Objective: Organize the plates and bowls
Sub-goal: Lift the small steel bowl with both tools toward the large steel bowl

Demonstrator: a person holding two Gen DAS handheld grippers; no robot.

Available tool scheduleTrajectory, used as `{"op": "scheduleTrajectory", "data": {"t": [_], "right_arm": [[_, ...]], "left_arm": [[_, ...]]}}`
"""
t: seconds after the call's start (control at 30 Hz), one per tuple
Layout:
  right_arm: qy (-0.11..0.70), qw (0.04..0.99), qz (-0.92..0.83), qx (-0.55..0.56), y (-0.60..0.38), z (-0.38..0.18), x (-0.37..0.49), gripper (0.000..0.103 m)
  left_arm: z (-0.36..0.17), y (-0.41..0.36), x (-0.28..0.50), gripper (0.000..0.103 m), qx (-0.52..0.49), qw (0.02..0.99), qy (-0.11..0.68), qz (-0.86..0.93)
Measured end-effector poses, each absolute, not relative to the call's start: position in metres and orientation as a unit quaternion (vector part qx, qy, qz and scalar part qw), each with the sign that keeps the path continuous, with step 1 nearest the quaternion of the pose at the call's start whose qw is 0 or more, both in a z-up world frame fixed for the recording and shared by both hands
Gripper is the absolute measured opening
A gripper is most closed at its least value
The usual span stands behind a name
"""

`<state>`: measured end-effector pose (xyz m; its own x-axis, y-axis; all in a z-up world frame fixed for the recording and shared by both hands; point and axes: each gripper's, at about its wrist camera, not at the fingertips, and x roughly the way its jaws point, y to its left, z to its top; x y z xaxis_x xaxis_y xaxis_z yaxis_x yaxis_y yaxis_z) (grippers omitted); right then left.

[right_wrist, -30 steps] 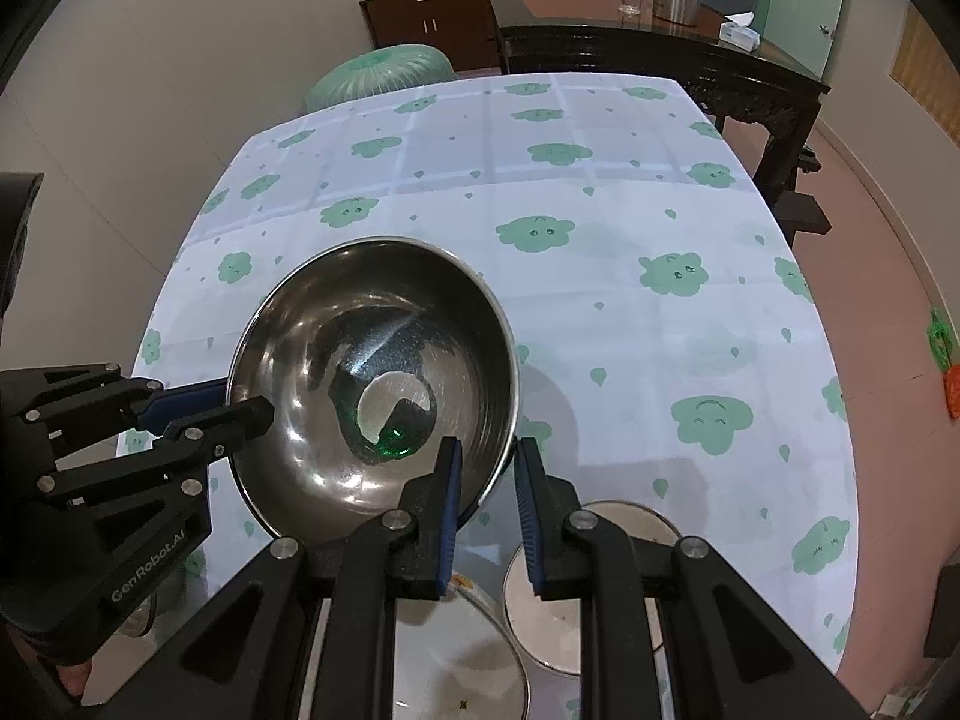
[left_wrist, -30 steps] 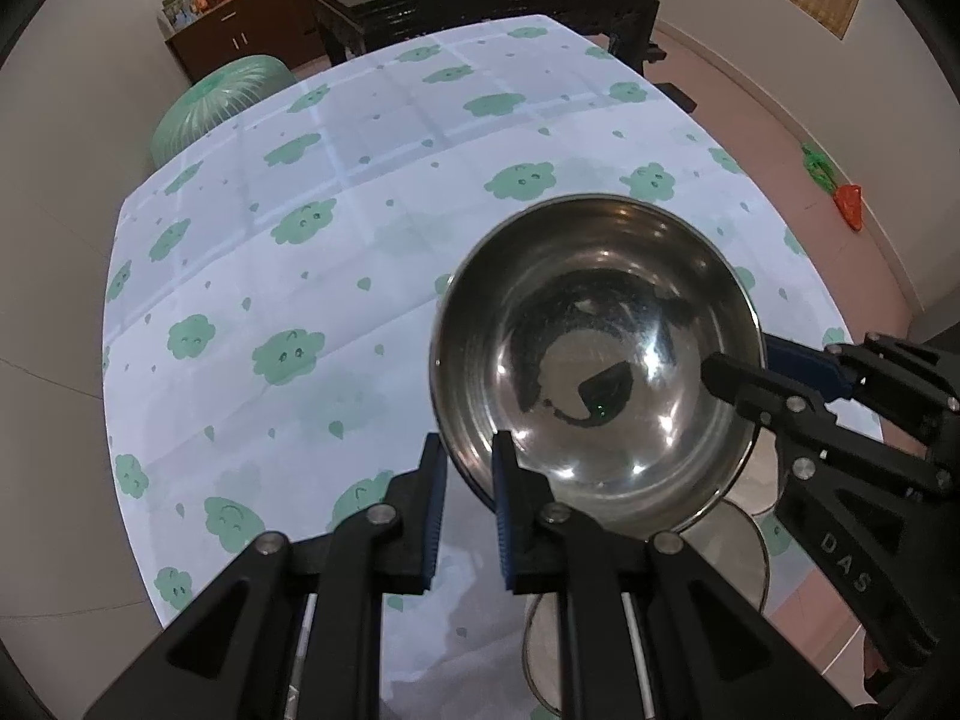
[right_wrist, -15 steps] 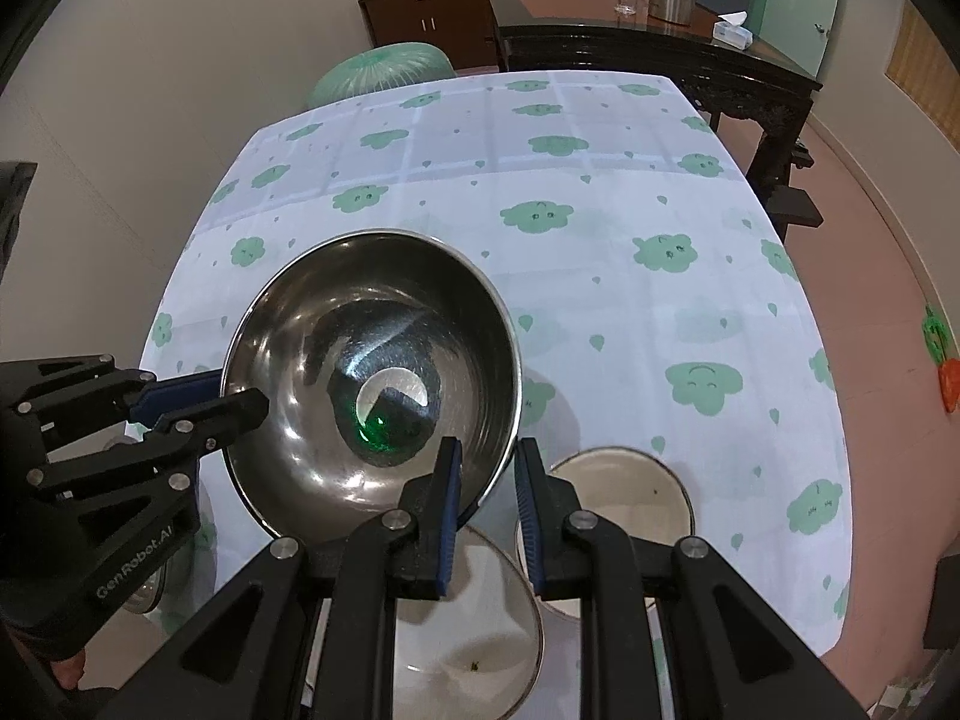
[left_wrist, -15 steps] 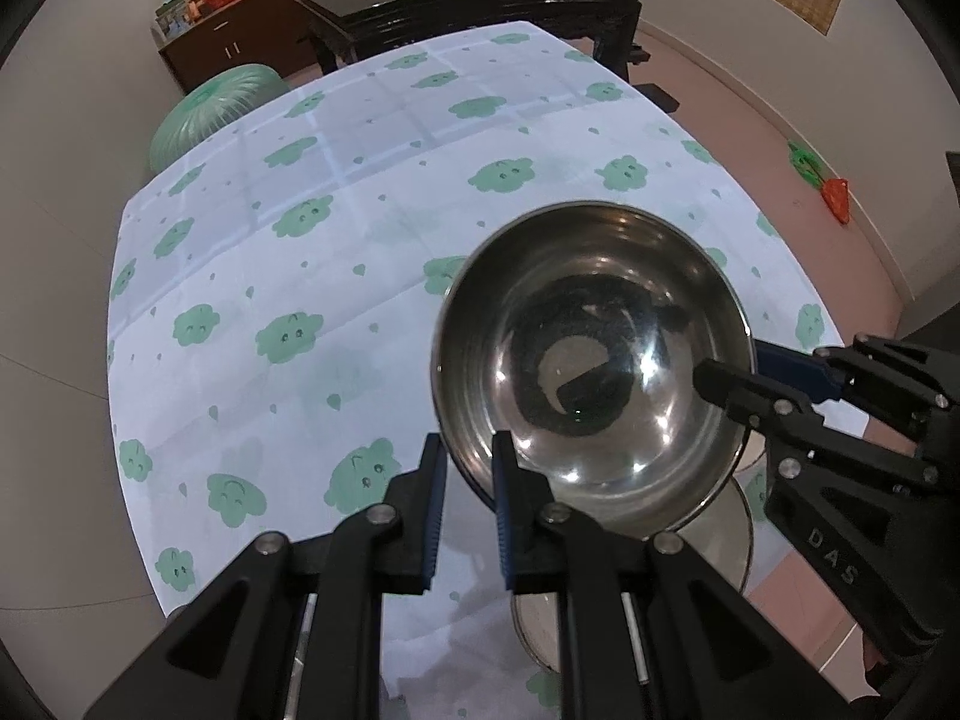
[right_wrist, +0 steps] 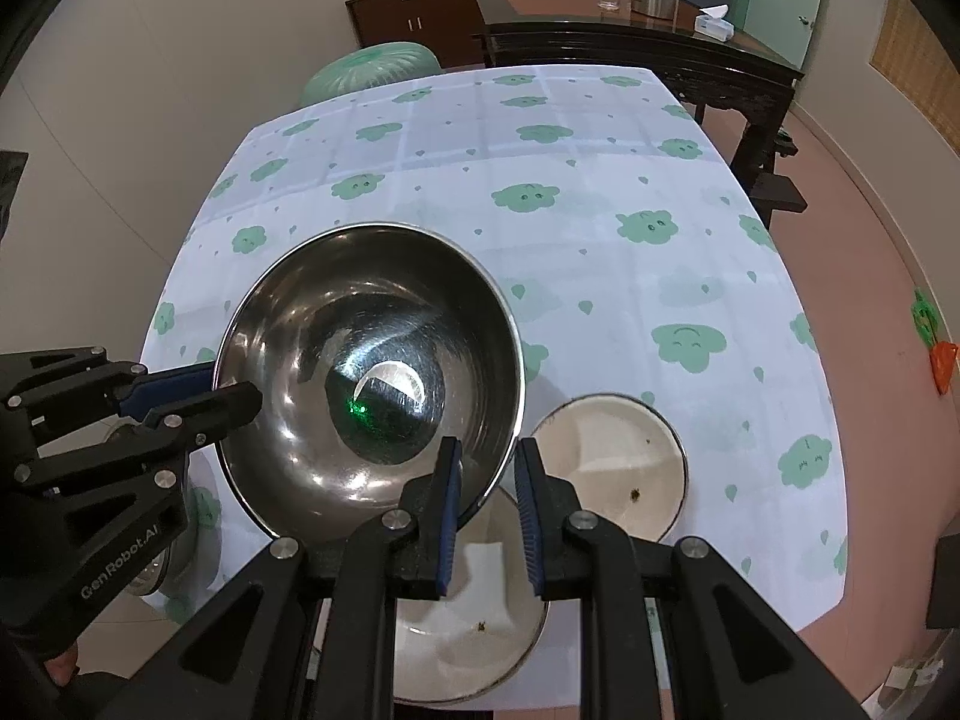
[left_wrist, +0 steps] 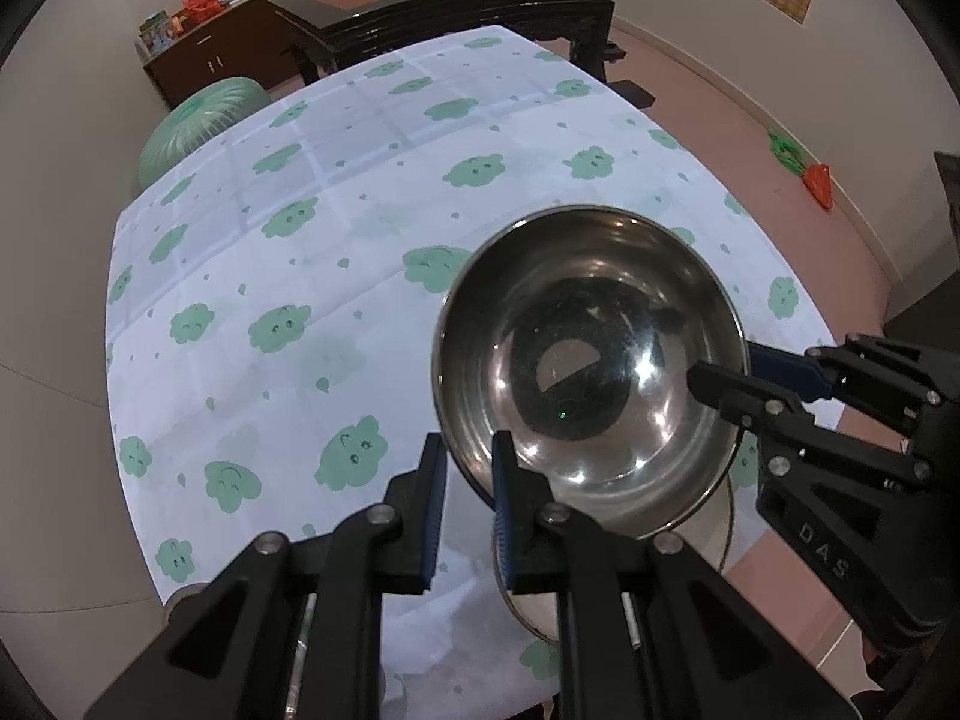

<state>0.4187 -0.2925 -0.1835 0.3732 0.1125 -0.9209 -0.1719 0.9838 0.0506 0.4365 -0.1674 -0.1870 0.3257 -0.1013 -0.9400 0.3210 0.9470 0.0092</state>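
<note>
A large steel bowl (left_wrist: 588, 366) hangs in the air above the near part of the table (left_wrist: 360, 240), held by both grippers. My left gripper (left_wrist: 470, 495) is shut on the bowl's left rim. My right gripper (right_wrist: 486, 492) is shut on the bowl's (right_wrist: 366, 384) right rim. The right gripper also shows in the left wrist view (left_wrist: 720, 381), and the left gripper in the right wrist view (right_wrist: 234, 387). Two white enamel plates lie below the bowl near the table's front edge, one at the right (right_wrist: 612, 468) and one nearer (right_wrist: 474, 630).
The table has a white cloth with green clouds (right_wrist: 540, 198). Another steel bowl (right_wrist: 150, 570) sits at the near left edge, mostly hidden. A green cushioned stool (right_wrist: 372, 69) and a dark wooden table (right_wrist: 630, 36) stand beyond the far end.
Both grippers have raised the steel bowl higher above the table. The two white plates below it have come more into view.
</note>
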Motion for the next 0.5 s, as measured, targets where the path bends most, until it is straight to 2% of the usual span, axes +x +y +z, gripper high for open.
{"op": "scheduleTrajectory", "data": {"t": [0.5], "right_arm": [[0.56, 0.825, 0.073, -0.017, -0.299, -0.183, 0.386, 0.02]], "left_arm": [[-0.184, -0.172, 0.407, 0.012, 0.107, 0.805, 0.563, -0.154]]}}
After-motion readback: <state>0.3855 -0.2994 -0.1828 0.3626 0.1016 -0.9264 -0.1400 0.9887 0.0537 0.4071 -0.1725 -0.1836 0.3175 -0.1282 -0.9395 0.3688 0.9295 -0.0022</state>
